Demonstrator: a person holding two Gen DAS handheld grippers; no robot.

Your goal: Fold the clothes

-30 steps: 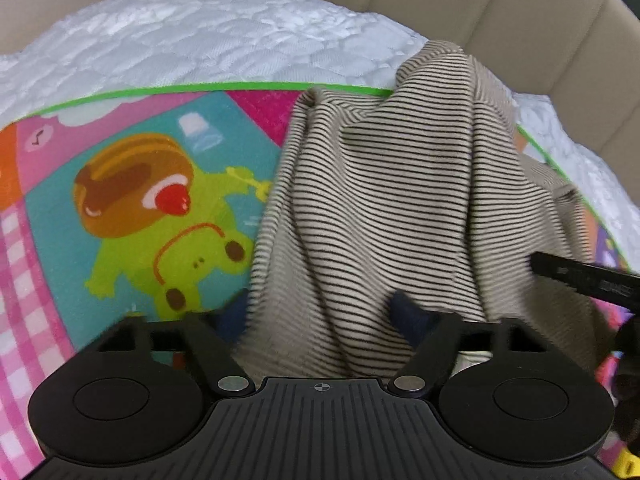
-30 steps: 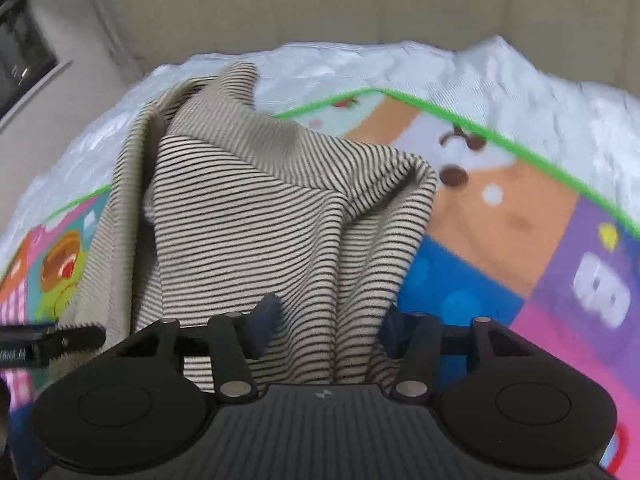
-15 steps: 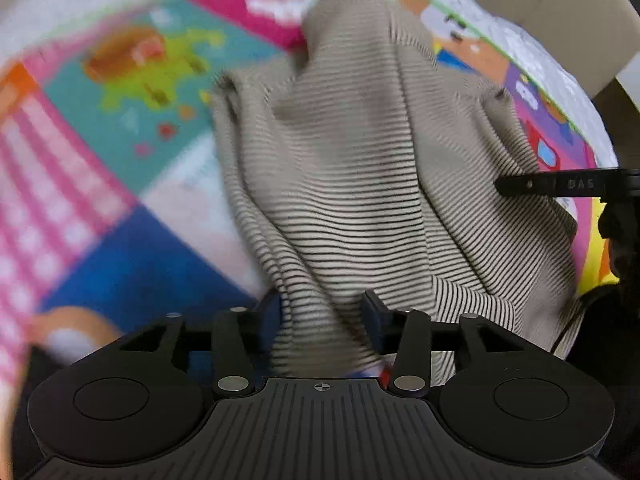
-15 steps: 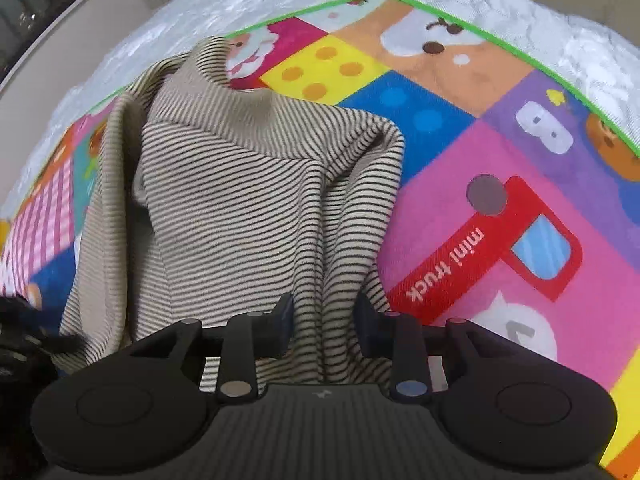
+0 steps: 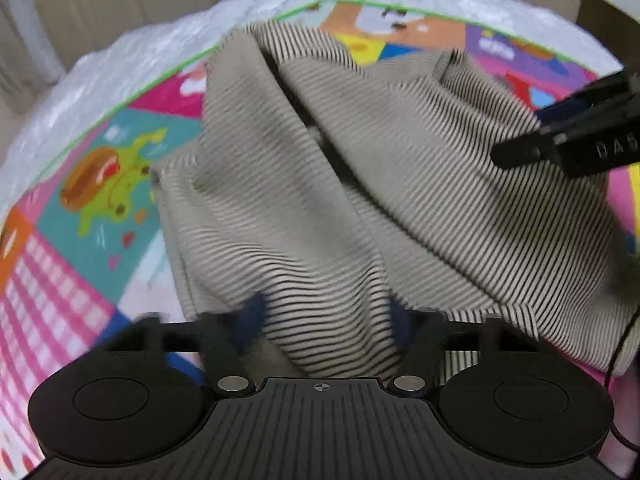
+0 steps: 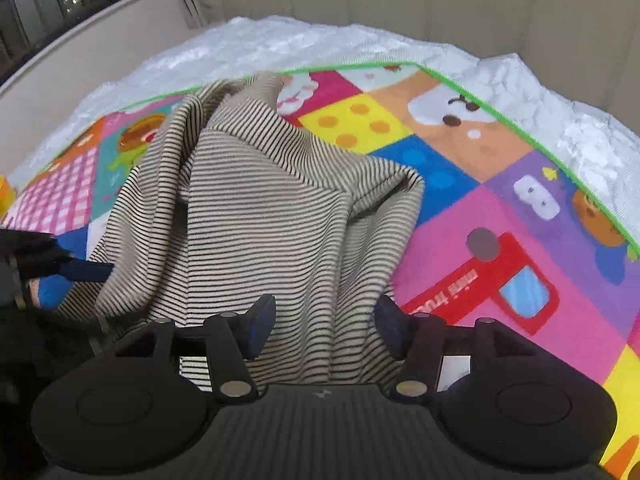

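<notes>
A beige garment with thin dark stripes (image 5: pixel 320 200) lies bunched on a colourful play mat (image 5: pixel 72 272). My left gripper (image 5: pixel 326 320) is open, its blue-padded fingers wide apart with a fold of the cloth running between them. In the right wrist view the same garment (image 6: pixel 272 220) spreads forward, and my right gripper (image 6: pixel 324 320) is also open around its near edge. The right gripper's finger (image 5: pixel 560 148) shows at the right of the left wrist view. The left gripper's finger (image 6: pixel 84 270) touches the garment's left side.
The play mat (image 6: pixel 480 220) has a green border and lies on a white quilted bed cover (image 6: pixel 280 40). A beige padded headboard (image 6: pixel 400 0) rises behind it. A window (image 6: pixel 60 4) is at the far left.
Both grippers closed on the garment half a second ago and pulled it toward me. Now both have opened again and the cloth rests slack between their fingers.
</notes>
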